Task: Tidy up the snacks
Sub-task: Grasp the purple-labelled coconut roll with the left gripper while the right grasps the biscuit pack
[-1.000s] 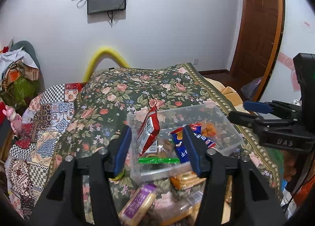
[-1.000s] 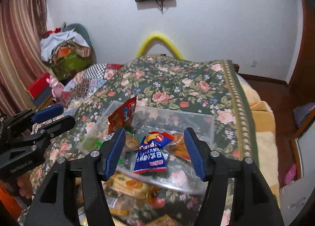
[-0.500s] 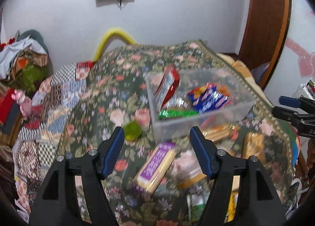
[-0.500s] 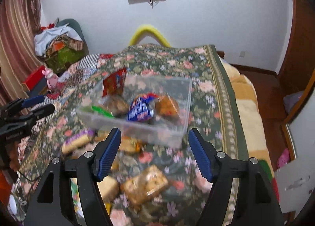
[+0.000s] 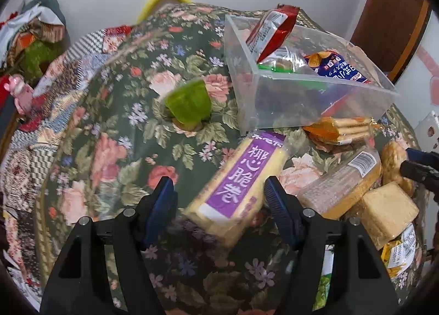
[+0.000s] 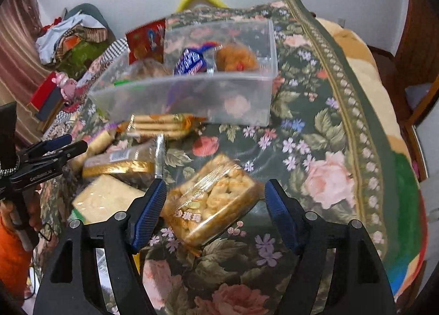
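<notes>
My left gripper (image 5: 219, 202) is open and low over the floral bedspread. A yellow packet with a purple label (image 5: 241, 177) lies between its fingers, and the pads are not pressing on it. My right gripper (image 6: 215, 205) is open with its jaws still opening around a clear-wrapped packet of golden snacks (image 6: 214, 199) on the spread. Behind both stands a clear plastic box (image 5: 288, 106) (image 6: 192, 101) holding a red packet (image 5: 271, 29), a blue packet (image 5: 337, 68) and other snacks. The left gripper (image 6: 52, 147) also shows at the left edge of the right wrist view.
A green jelly cup (image 5: 189, 105) sits on the spread left of the box. Cracker packs (image 5: 340, 128) and wrapped cakes (image 5: 387, 210) lie crowded between the two grippers. A heap of clothes (image 6: 74, 32) is at the far left. The bed edge (image 6: 406, 177) falls away on the right.
Both grippers have come down and tilted toward the bedspread, from facing the box to hanging over the loose packets in front of it. Both pairs of jaws stand wider.
</notes>
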`<state>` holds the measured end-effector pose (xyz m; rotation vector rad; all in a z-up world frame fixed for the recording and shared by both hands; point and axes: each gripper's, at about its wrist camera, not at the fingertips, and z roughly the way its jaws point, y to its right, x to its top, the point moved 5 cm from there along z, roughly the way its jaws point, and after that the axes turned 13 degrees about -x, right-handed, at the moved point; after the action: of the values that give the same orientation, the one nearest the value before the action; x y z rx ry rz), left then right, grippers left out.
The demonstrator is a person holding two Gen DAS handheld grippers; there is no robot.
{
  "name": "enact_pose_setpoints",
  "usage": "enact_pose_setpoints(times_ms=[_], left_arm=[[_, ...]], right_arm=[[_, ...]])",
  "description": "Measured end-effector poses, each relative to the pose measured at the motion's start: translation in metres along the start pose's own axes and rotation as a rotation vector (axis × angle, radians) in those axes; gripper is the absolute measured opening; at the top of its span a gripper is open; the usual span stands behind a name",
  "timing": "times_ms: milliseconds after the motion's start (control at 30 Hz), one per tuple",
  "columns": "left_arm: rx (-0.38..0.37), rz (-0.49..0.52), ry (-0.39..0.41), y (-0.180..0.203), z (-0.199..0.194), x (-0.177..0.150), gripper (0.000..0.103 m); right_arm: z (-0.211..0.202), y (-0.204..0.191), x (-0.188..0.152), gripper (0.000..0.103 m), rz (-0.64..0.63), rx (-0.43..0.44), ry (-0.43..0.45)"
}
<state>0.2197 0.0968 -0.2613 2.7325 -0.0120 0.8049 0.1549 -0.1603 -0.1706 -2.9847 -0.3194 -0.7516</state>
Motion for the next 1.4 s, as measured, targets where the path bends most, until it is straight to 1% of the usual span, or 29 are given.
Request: enact_pose_setpoints(times_ms=[67, 200, 267, 367, 433, 500, 600, 667, 700, 733, 800, 867, 967, 1033, 1133, 1167, 1233, 1400], left_arm=[[-0.019, -0.002, 0.008, 0.001, 0.003, 0.002, 0.069], [-0.057, -0.005, 0.003, 0.002, 0.010, 0.008, 0.069], [-0.084, -0.010, -0.008, 0.003, 0.016, 0.009, 0.069], [-0.095, -0.003, -0.031, 0.005, 0.023, 0.006, 0.069], [-0.101, -0.005, -0.028, 0.005, 0.024, 0.005, 0.068], [-0.115, -0.019, -0.025, 0.003, 0.022, 0.002, 0.065], [-0.127, -0.024, -0.021, 0.006, 0.017, -0.004, 0.058], [-0.119, -0.006, -0.023, 0.013, 0.012, -0.011, 0.051], [-0.113, 0.003, -0.028, 0.015, 0.010, -0.014, 0.046], [-0.109, 0.007, -0.033, 0.017, 0.010, -0.017, 0.045], [-0.101, 0.015, -0.035, 0.020, 0.006, -0.023, 0.045], [-0.100, 0.019, -0.034, 0.024, 0.001, -0.029, 0.045], [-0.101, 0.021, -0.037, 0.023, 0.001, -0.029, 0.045], [-0.110, 0.008, -0.057, 0.021, 0.007, -0.029, 0.045], [-0.102, 0.017, -0.047, 0.021, 0.012, -0.025, 0.045], [-0.096, 0.015, -0.040, 0.021, 0.013, -0.024, 0.045], [-0.092, 0.011, -0.033, 0.021, 0.013, -0.023, 0.045], [-0.076, -0.011, -0.006, 0.019, 0.003, -0.026, 0.045]], right_arm=[[0.001, -0.002, 0.001, 0.077, 0.005, 0.003, 0.003], [0.007, -0.008, 0.006, 0.078, 0.002, 0.004, 0.002], [0.012, -0.012, 0.007, 0.080, -0.002, 0.003, -0.002], [0.016, -0.016, 0.008, 0.080, -0.012, -0.002, -0.004], [0.016, -0.016, 0.008, 0.080, -0.014, -0.009, 0.004], [0.016, -0.013, 0.006, 0.080, -0.009, 0.004, -0.005], [0.016, -0.009, 0.002, 0.078, -0.002, 0.026, -0.022], [0.017, -0.006, -0.003, 0.069, 0.004, 0.041, -0.044], [0.015, -0.003, -0.005, 0.067, 0.001, 0.035, -0.040], [0.013, -0.001, -0.007, 0.063, -0.004, 0.030, -0.038], [0.009, 0.003, -0.009, 0.060, -0.002, 0.031, -0.040], [0.007, 0.009, -0.011, 0.055, 0.004, 0.035, -0.042], [0.007, 0.017, -0.012, 0.055, 0.016, 0.039, -0.042], [0.007, 0.016, -0.011, 0.055, 0.025, 0.048, -0.042], [0.009, 0.010, -0.009, 0.054, 0.022, 0.045, -0.034], [0.010, 0.008, -0.009, 0.050, 0.021, 0.044, -0.030], [0.011, 0.005, -0.008, 0.045, 0.021, 0.055, -0.029], [0.002, 0.006, -0.006, 0.043, 0.022, 0.025, 0.010]])
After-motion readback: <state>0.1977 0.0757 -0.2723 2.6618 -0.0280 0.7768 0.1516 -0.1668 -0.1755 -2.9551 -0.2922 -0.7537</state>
